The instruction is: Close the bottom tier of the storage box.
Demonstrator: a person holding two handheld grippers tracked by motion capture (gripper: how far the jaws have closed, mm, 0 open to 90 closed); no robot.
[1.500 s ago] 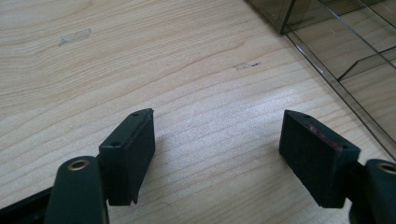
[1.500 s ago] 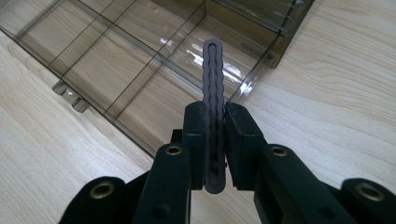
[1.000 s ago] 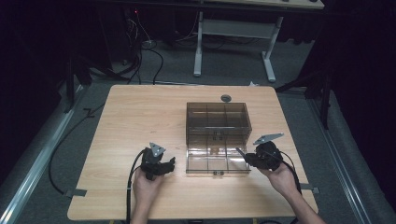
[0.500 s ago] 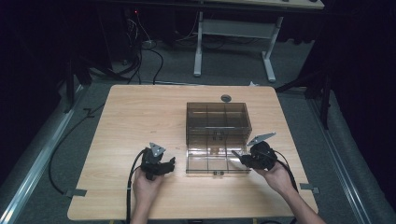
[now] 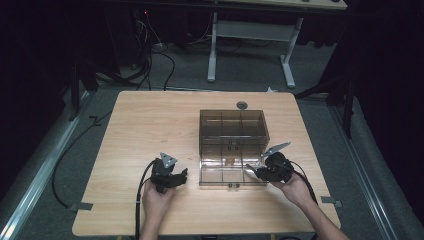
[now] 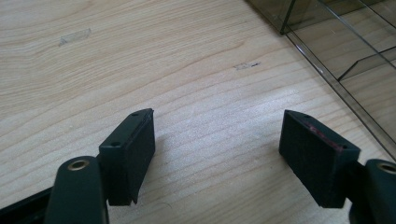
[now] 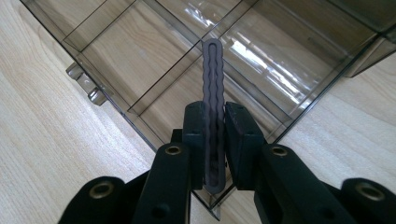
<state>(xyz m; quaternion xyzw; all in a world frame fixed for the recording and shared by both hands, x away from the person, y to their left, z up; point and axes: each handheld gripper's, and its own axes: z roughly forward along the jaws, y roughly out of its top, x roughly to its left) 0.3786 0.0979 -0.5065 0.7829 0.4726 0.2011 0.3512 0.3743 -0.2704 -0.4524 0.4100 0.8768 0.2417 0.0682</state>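
Note:
A smoky clear compartment box (image 5: 206, 150) lies open in the middle of the wooden table (image 5: 140, 125), its two halves side by side. My right gripper (image 5: 252, 171) is at the box's front right corner, shut on a thin grey plastic divider strip (image 7: 213, 79) with wavy edges. The strip stands on edge between the pads and reaches out over the compartments (image 7: 140, 51) of the near half. My left gripper (image 5: 181, 176) rests low over the bare wood to the left of the box (image 6: 336, 51). It stands open (image 6: 217, 126) with nothing between its fingers.
A small round dark grommet (image 5: 242, 105) sits in the table behind the box. Cables trail from both grippers over the front edge. Bare wood spreads to the left of and behind the box. A desk frame (image 5: 250, 30) stands on the floor beyond the table.
My right gripper has edged left toward the box's front right corner with the strip in it. The left gripper has stayed where it was.

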